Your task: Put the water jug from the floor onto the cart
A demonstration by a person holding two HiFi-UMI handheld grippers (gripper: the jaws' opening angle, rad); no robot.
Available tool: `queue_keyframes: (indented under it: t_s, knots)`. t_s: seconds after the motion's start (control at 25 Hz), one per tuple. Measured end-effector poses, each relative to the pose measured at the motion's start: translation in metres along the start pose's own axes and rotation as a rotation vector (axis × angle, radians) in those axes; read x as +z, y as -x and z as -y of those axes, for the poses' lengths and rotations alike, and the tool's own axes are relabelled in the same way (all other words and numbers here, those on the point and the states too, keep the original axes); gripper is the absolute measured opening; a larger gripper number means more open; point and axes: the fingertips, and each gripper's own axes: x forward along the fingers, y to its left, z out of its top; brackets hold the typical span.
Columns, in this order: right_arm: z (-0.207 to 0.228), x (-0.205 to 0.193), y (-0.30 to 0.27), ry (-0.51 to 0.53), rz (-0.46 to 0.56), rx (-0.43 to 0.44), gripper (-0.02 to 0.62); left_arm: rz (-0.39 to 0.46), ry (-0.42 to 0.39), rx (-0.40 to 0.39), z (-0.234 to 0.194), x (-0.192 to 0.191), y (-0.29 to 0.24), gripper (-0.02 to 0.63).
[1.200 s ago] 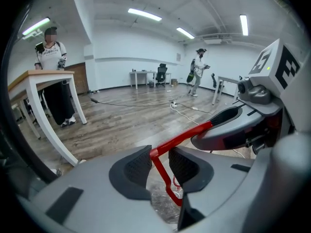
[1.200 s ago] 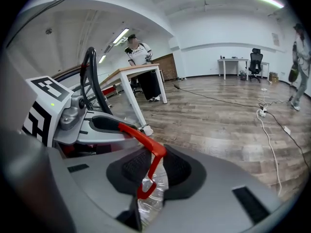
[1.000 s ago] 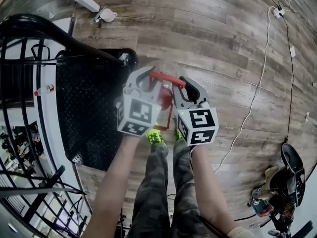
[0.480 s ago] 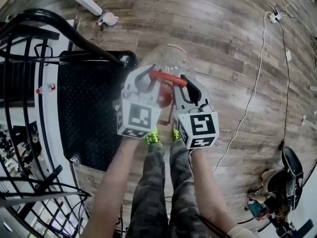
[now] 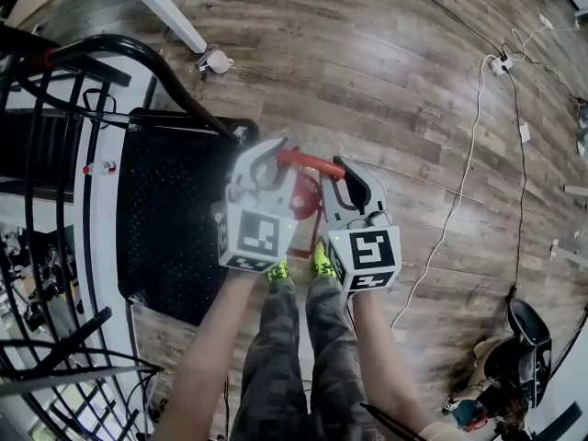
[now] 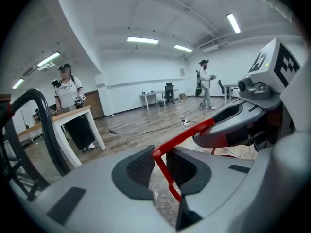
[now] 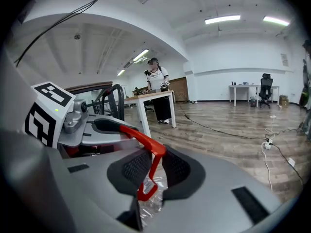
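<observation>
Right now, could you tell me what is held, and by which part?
The water jug, by its red handle: left gripper, jaws just closing, at one corner; right gripper at the other.

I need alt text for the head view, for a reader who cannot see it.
The left gripper, its jaws just closed further, and the right gripper each clamp the red handle of a clear water jug over a wooden floor. A black cart stands at left; the person's legs show below.
</observation>
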Motion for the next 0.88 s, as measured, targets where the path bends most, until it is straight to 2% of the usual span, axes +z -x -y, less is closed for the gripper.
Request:
queue_keyframes:
  t_s: [0.36,0.88]
  knots:
    - [-0.034,0.038,0.041,0.04,0.008,0.099,0.074,-0.01,0.052,0.084,0.001,0.031,0.061,0.078]
    - [-0.058,0.097,0.073,0.137,0.056,0.248,0.072,0.021,0.097,0.25,-0.008,0.081,0.111,0.078]
